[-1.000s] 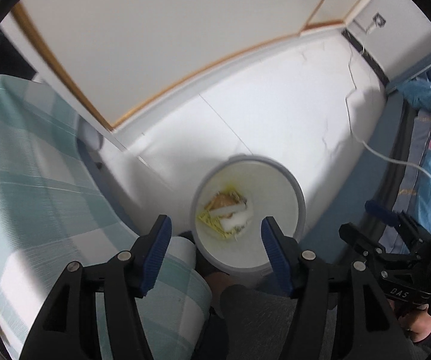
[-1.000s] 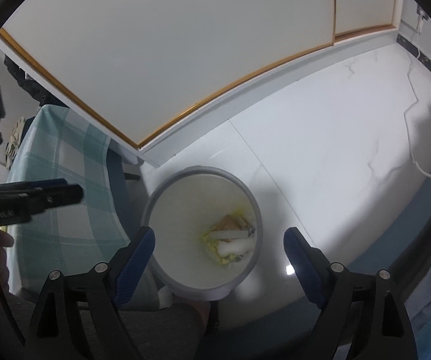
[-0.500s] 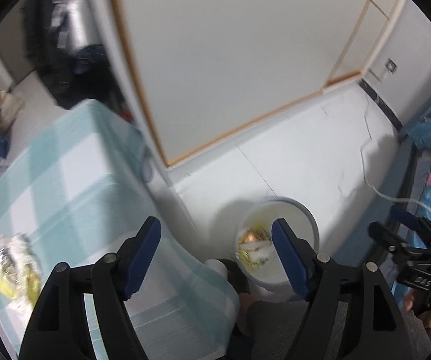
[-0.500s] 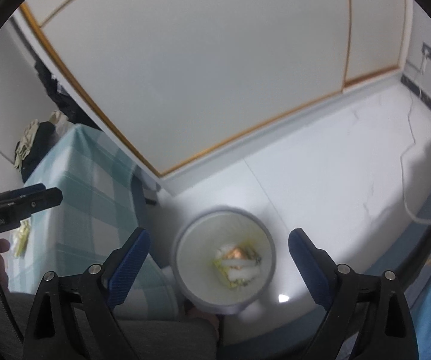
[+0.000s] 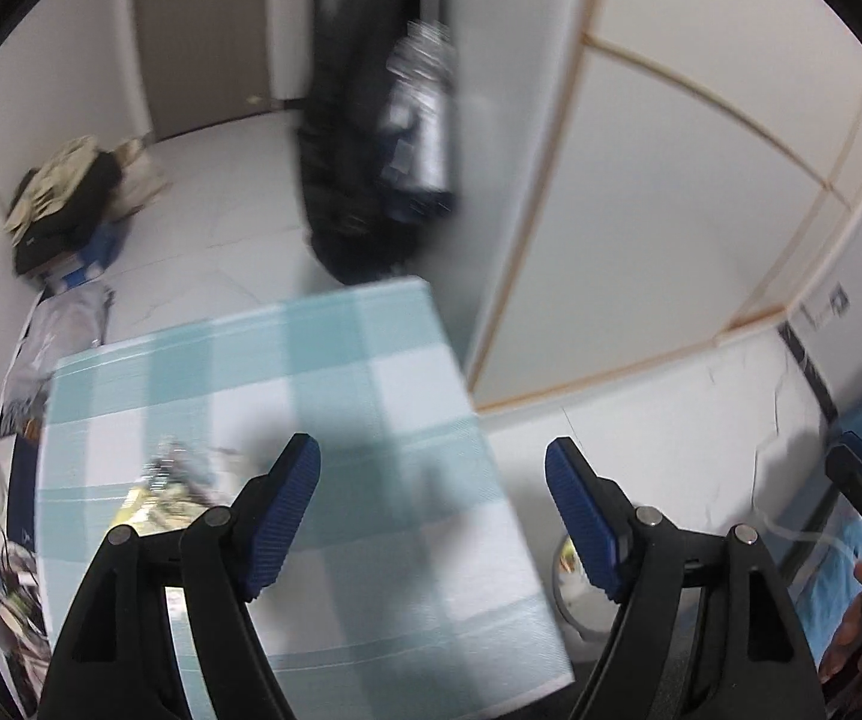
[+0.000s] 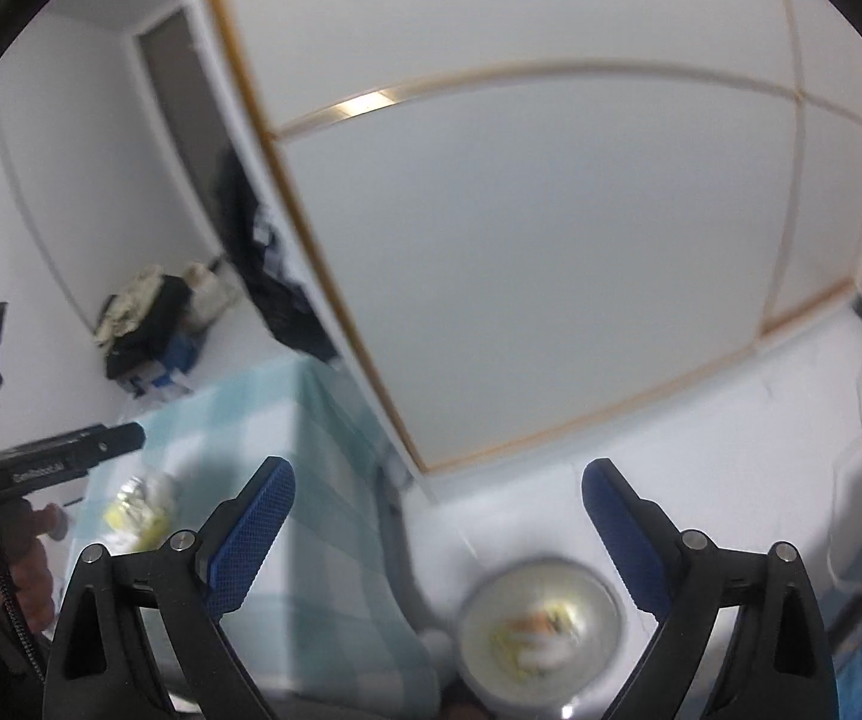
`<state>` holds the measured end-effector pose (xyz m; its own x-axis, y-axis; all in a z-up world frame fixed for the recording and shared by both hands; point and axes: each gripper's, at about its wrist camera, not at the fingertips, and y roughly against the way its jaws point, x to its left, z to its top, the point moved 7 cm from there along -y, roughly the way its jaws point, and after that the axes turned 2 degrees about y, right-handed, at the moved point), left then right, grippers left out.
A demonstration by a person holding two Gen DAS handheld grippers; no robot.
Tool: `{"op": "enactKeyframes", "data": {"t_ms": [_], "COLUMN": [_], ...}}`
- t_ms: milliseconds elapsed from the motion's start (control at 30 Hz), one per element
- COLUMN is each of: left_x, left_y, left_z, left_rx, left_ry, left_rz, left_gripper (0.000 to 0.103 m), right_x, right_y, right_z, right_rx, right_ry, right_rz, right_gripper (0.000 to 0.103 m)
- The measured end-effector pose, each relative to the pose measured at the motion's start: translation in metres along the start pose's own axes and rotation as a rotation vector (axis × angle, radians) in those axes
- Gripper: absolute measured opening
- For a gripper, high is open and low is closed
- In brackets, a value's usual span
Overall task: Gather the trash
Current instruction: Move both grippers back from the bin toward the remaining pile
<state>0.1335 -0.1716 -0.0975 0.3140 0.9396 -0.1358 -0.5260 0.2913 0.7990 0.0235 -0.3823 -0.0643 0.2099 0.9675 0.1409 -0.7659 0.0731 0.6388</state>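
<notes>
While both cameras blur, I can read the layout well enough. My left gripper (image 5: 431, 483) hangs over the counter (image 5: 371, 396), which wears a teal and white checked cloth. Its blue fingers (image 5: 287, 498) have just been opening and stand spread, with nothing between them. At about nine o'clock from those fingers, touching the cloth, lies a crumpled bit of trash (image 5: 161, 492), silvery foil with yellow in it; its lower edge is hidden behind the left finger. At four o'clock, off the counter's corner and down on the white floor, I glimpse a sliver of the trash bin (image 5: 568, 564) behind the right finger.

My right gripper (image 6: 436, 516) has also just been widening, and its fingers (image 6: 251, 534) are spread far apart and empty. Through that camera the trash bin (image 6: 541, 630) sits at five o'clock, on the floor just beside the counter's draped side, round and pale with a grey rim. Scraps already lie in its bottom, white, orange and yellow, too smeared to name. The foil trash (image 6: 137, 507) shows at nine o'clock on the cloth, near the counter's left edge. Beyond it, at the far left, the other gripper's black body (image 6: 65, 456) and the hand (image 6: 17, 564) holding it come into view.

A pale panelled wall (image 6: 550, 240) with gold trim fills twelve o'clock.
</notes>
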Motion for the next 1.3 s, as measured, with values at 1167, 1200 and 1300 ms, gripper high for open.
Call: {"op": "enactKeyframes", "data": {"t_ms": [1167,1200,1300], "left_x": [0.237,0.240,0.247], "left_y": [0.063,0.063,0.061], "left_z": [-0.012,-0.013,-0.014], "left_rx": [-0.188,-0.189,-0.181], "left_ry": [0.385,0.386,0.401], "left_rz": [0.086,0.091,0.096], "left_gripper": [0.075,0.075,0.075], "right_x": [0.309,0.311,0.314], "right_y": [-0.122,-0.129,-0.159], "right_z": [-0.004,-0.006,-0.015], "right_rx": [0.137,0.146,0.207], "right_ry": [0.544,0.557,0.561], "right_rz": [0.409,0.413,0.406], "right_gripper": [0.097,0.097,0.096]}}
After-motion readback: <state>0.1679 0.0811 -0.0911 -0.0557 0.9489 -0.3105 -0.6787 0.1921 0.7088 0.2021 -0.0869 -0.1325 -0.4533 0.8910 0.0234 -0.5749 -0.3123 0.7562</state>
